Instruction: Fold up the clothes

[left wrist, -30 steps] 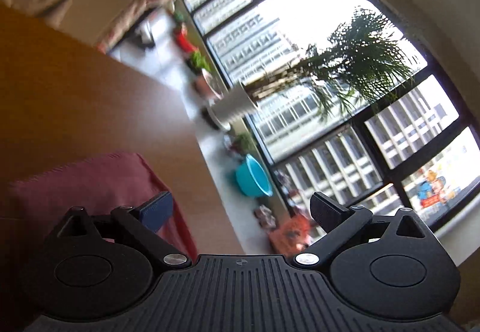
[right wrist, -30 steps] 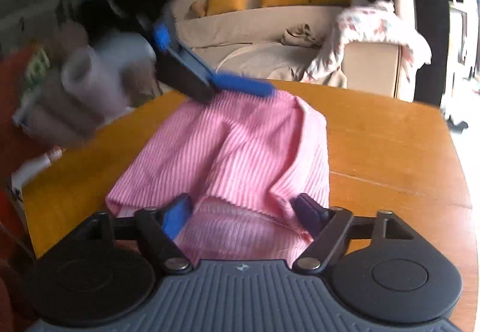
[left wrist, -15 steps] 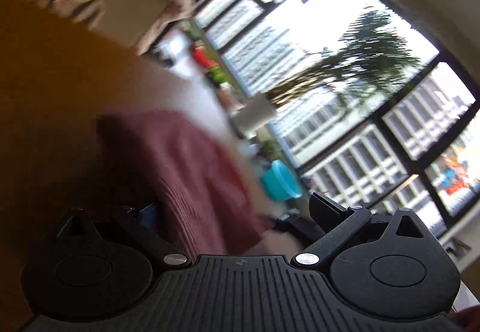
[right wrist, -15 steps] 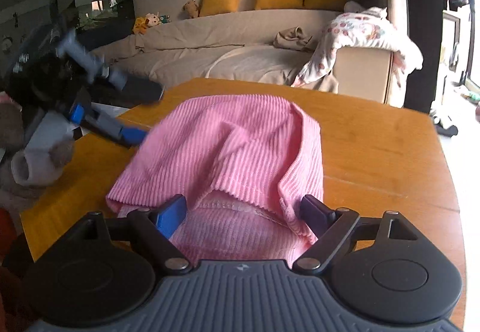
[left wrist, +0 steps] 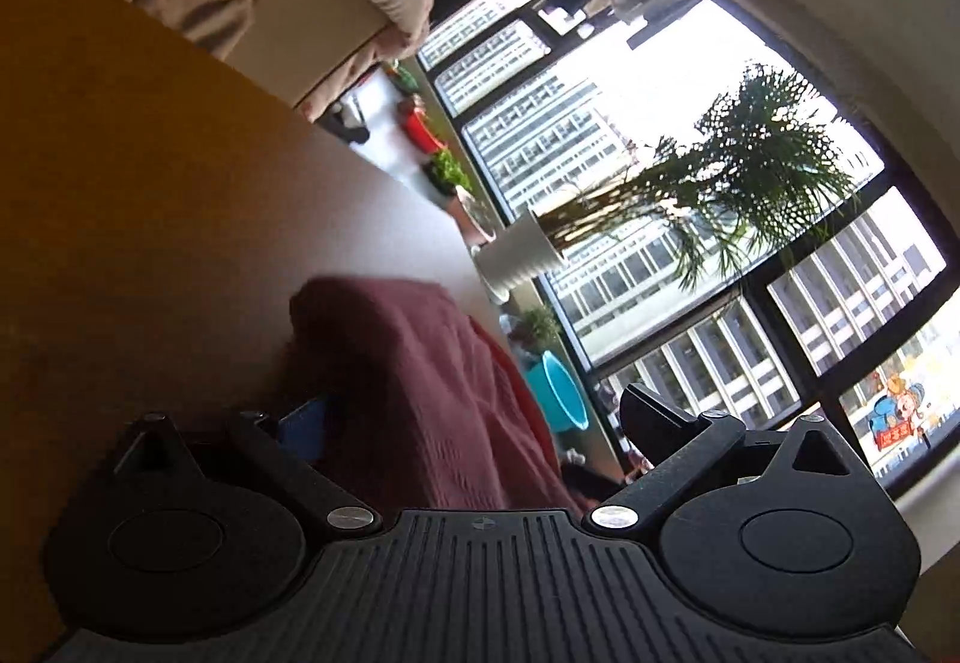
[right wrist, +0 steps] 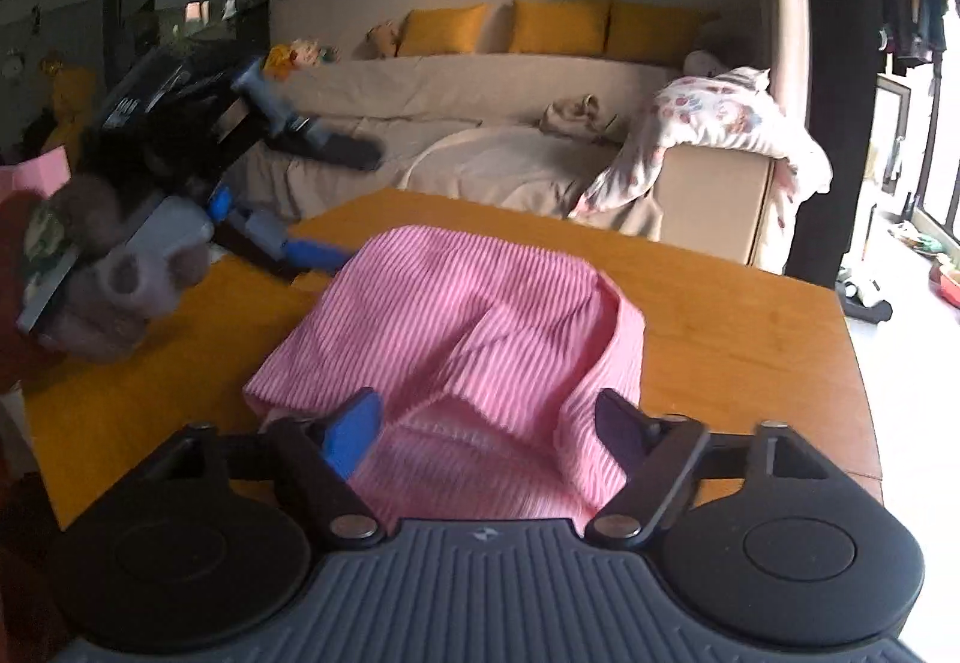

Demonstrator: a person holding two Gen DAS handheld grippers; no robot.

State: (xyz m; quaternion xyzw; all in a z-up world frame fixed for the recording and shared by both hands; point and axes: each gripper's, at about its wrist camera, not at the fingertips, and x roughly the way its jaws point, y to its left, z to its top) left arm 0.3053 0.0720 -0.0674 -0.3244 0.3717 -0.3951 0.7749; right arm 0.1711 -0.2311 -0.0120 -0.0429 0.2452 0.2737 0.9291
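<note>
Right wrist view cuts off the near edge of the pink ribbed garment (right wrist: 480, 339) behind the gripper's own body, so how far the cloth reaches toward the camera cannot be told. The garment lies bunched on the wooden table (right wrist: 738, 321), its near folds sitting between the fingers of the right gripper (right wrist: 483, 423); the jaws have just been closing, yet both pads stand apart from the cloth edges they flank, and no pinch shows. At the picture's left the left gripper (right wrist: 312, 201) is smeared by motion blur, held in a person's hand (right wrist: 120, 273), with its fingers spread and its lower blue finger (right wrist: 312, 252) just beside the garment's far left edge (whether it touches is unclear). Left wrist view is dim and backlit by the window (left wrist: 660, 183): the garment (left wrist: 432, 381) reads dark maroon there, its near part hidden behind the gripper body, and the left blue pad (left wrist: 306, 423) is half lost in shadow against the cloth. The left gripper (left wrist: 474, 423) stands released, with cloth lying between the fingers. Compared with a second ago, that gripper has come away from the garment's far top edge to its left side, and the cloth now fills more of the left wrist view.
</note>
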